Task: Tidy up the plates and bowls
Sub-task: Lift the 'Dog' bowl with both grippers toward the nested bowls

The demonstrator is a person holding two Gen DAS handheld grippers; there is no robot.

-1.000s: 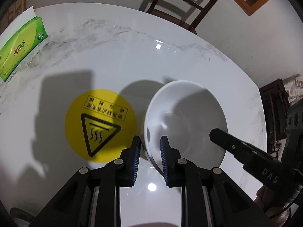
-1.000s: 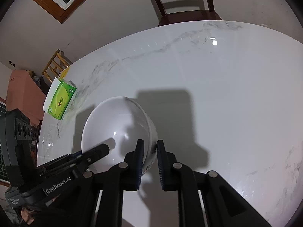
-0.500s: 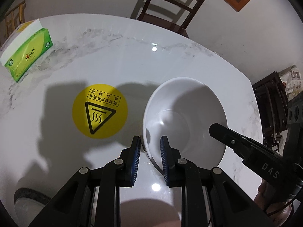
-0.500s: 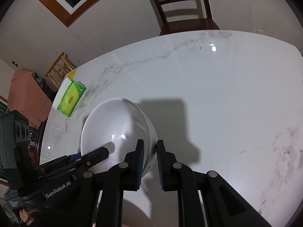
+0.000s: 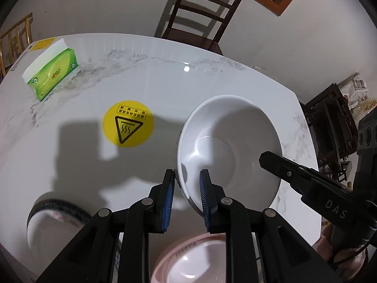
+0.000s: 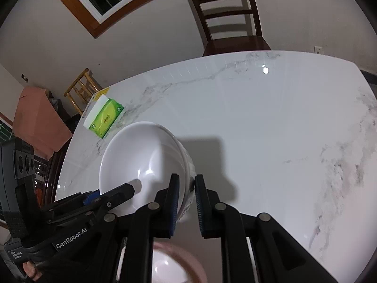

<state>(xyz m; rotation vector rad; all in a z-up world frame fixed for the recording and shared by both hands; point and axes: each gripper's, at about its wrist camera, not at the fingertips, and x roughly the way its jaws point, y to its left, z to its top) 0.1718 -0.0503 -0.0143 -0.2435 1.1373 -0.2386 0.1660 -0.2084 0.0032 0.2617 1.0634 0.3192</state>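
Observation:
A large white bowl [image 5: 231, 146] is held in the air above the white marble table [image 5: 165, 70], tilted. My left gripper [image 5: 187, 184] is shut on its left rim. My right gripper [image 6: 186, 193] is shut on the opposite rim of the same bowl [image 6: 141, 160]. Below the bowl, a pink-rimmed bowl [image 5: 188, 259] shows at the bottom of the left wrist view and also in the right wrist view [image 6: 169, 266]. A dish with a dark patterned rim [image 5: 47, 221] sits at the lower left of the left wrist view.
A green tissue box [image 5: 51, 70] lies at the table's far left, also in the right wrist view [image 6: 104, 116]. A yellow round heat-warning sticker [image 5: 128, 122] is on the tabletop. A dark wooden chair [image 5: 200, 18] stands behind the table.
Both grippers have lifted the white bowl higher and drawn it back toward the near edge. The pink-rimmed bowl and the dark-rimmed dish have come into view below.

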